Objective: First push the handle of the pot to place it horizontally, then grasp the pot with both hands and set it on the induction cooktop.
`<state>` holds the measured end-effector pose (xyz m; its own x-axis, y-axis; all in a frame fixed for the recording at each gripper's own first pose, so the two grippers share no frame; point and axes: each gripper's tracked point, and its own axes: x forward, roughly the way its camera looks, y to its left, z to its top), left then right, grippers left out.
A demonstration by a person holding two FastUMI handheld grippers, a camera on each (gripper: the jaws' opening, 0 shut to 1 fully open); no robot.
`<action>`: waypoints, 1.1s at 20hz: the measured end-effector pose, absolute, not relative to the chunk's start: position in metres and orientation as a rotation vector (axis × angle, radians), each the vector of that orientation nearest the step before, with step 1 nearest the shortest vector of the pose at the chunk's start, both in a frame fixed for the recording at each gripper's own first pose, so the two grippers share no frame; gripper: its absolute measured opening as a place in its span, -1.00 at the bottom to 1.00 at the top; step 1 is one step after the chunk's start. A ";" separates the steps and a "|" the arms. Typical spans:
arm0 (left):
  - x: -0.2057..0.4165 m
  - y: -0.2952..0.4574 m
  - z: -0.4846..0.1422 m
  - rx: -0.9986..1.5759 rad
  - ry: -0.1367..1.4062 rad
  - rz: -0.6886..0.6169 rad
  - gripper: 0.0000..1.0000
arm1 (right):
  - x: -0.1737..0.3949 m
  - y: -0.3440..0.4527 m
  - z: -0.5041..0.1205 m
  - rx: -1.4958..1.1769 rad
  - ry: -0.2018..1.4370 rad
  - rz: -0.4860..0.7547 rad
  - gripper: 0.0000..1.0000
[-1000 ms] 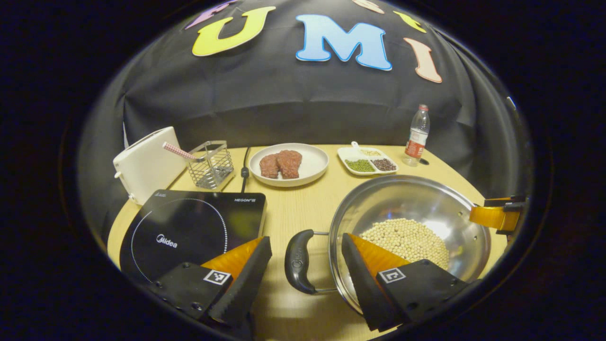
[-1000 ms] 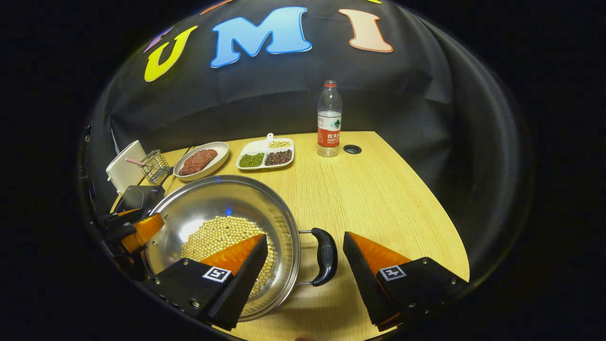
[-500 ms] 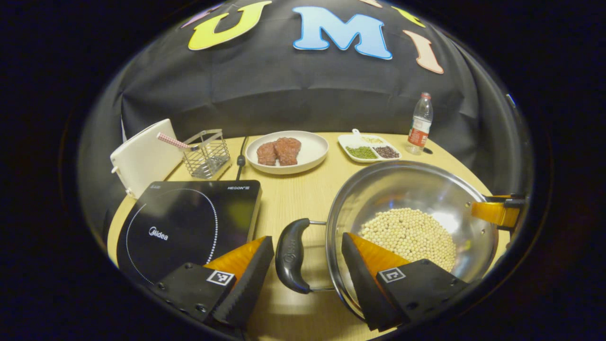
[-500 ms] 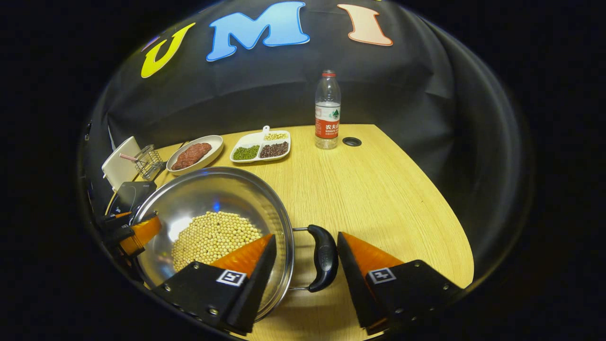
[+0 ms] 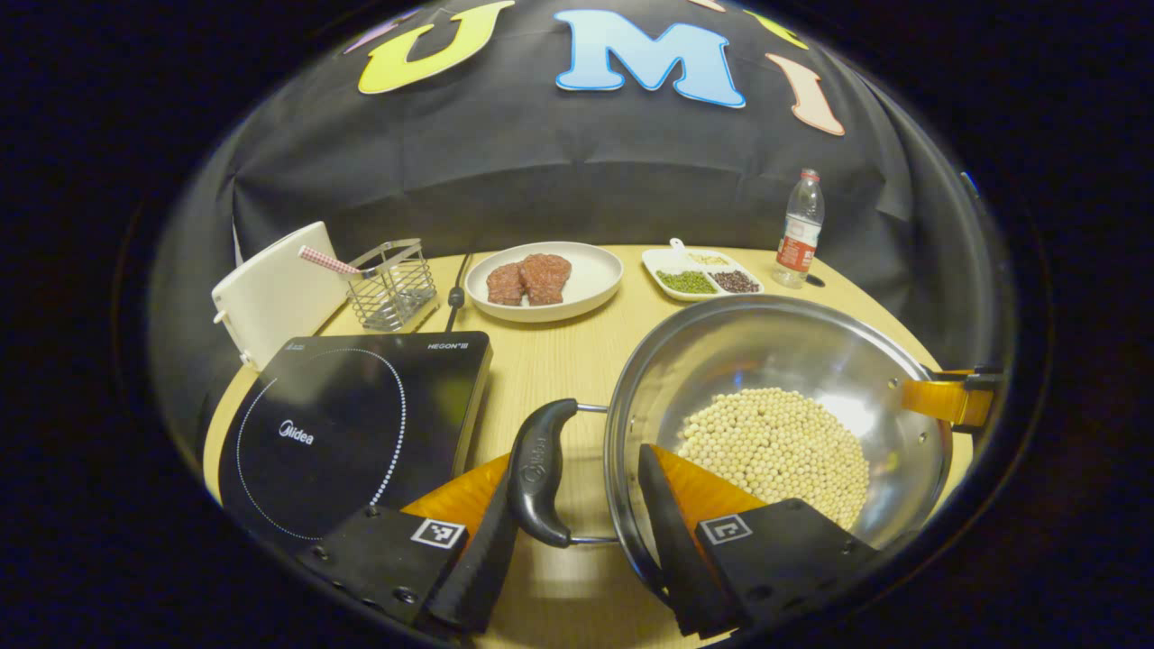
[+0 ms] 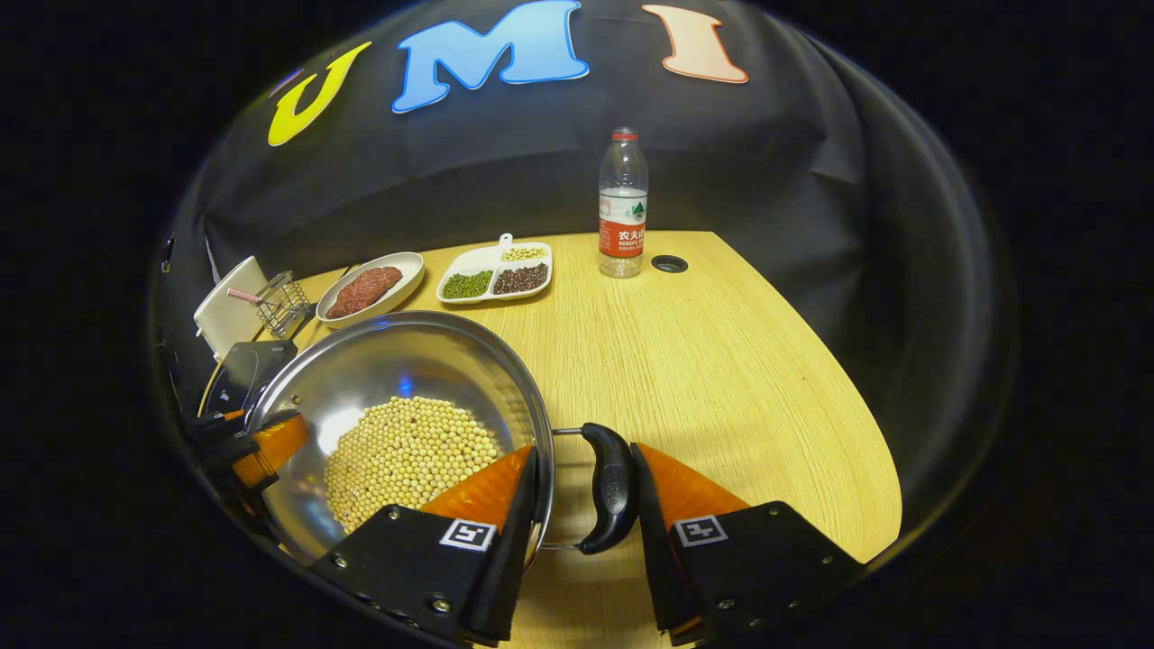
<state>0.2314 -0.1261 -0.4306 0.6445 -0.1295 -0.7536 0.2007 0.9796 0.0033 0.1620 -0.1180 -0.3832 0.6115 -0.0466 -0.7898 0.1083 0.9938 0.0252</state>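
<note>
Since both handles lie flat out to the sides, the push step looks done and the two-handed grasp is what's in progress; the lift and the carry to the cooktop are all still left. Table [image 6: 721, 361] carries everything. Cooktop [image 5: 352, 424] sits on the table left of the pot, top bare, just beside the pot's left handle but apart from the pot. Pot [image 5: 775, 361] is on the table between the two grippers, a layer of pale beans [image 5: 775, 446] in the bottom, so I'd judge it heavy and prone to slosh if tilted. Left gripper [image 5: 577, 532] straddles the left handle [image 5: 536, 473] and the near rim: outer finger touching or nearly touching the grip, inner finger inside the pot wall, jaws part closed, can't tell if they press yet. Right gripper [image 6: 581, 527] does the same on the right handle [image 6: 609, 487]: outer finger right against the grip, inner finger inside the rim, narrowed, full clamp not confirmed. Whether the pot base is off the table I can't tell. Behind are a plate [image 5: 545, 284] of meat, a divided dish [image 5: 703, 275], a bottle [image 6: 622, 203], a wire basket [image 5: 392, 284] and a white box [image 5: 270, 293], all well clear of the carry path.
</note>
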 end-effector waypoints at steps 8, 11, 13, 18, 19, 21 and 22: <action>0.229 -0.133 -0.402 0.105 0.798 -0.168 0.45 | 0.151 -0.123 -0.363 0.065 0.910 -0.101 0.05; 0.224 -0.137 -0.382 0.091 0.779 -0.152 0.38 | 0.151 -0.128 -0.343 0.064 0.884 -0.087 0.05; 0.220 -0.138 -0.369 0.089 0.767 -0.135 0.38 | 0.149 -0.130 -0.332 0.061 0.873 -0.072 0.05; 0.196 -0.131 -0.343 0.093 0.735 -0.084 0.38 | 0.138 -0.126 -0.314 0.062 0.857 -0.026 0.04; 0.193 -0.128 -0.339 0.091 0.730 -0.081 0.52 | 0.137 -0.123 -0.310 0.060 0.852 -0.024 0.05; 0.190 -0.120 -0.334 0.087 0.722 -0.083 0.44 | 0.132 -0.116 -0.302 0.048 0.839 -0.025 0.05; 0.189 -0.114 -0.332 0.083 0.716 -0.084 0.52 | 0.130 -0.111 -0.299 0.045 0.836 -0.027 0.05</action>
<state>0.1889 -0.1141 -0.3320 0.7512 -0.0482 -0.6584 0.1054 0.9933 0.0475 0.1299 -0.1111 -0.2995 0.6702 -0.0066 -0.7421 0.0421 0.9987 0.0291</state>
